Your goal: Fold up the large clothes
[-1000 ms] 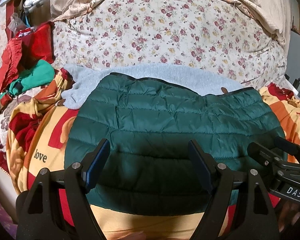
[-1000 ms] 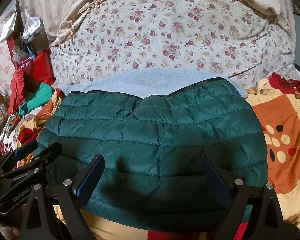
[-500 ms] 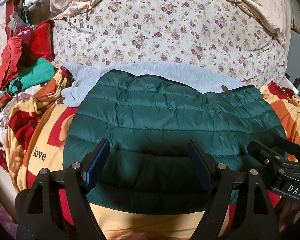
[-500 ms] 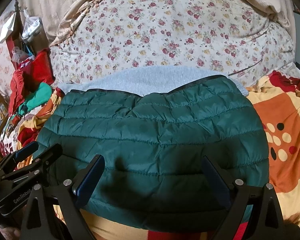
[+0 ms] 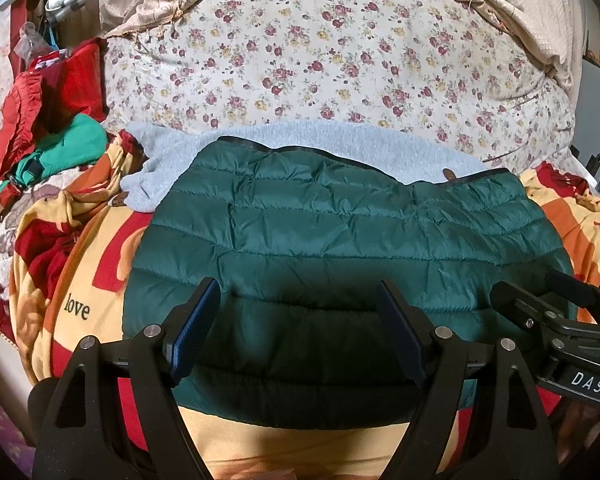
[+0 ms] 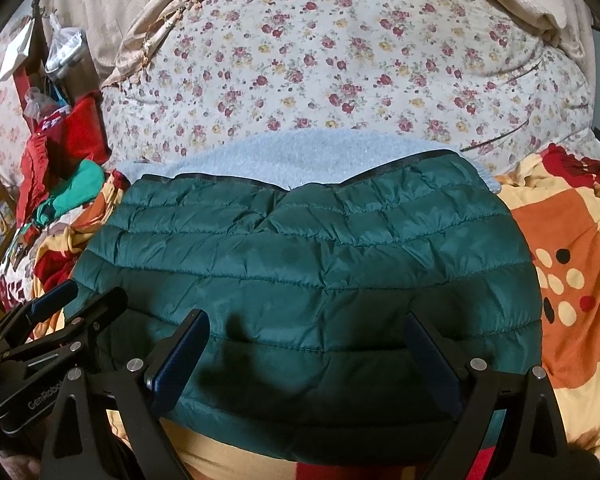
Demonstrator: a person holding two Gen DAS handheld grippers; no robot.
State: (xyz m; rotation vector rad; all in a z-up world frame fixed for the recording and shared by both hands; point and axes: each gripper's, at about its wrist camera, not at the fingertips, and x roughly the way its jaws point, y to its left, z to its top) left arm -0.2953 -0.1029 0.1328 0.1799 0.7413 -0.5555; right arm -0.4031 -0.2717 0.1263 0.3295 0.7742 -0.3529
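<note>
A dark green quilted puffer jacket (image 5: 340, 240) (image 6: 300, 272) lies folded into a broad block on the bed, on top of a light blue fleece garment (image 5: 324, 140) (image 6: 300, 152) that sticks out behind it. My left gripper (image 5: 300, 300) hovers over the jacket's near edge, open, with nothing between its fingers. My right gripper (image 6: 306, 330) hangs over the same near edge further right, open and empty too. Each gripper's body shows at the side of the other's view.
A yellow, orange and red printed blanket (image 5: 80, 300) (image 6: 572, 260) covers the bed. A floral quilt (image 5: 320, 60) is heaped behind. Red and green clothes (image 5: 60, 120) are piled at the far left, with bags and clutter above them.
</note>
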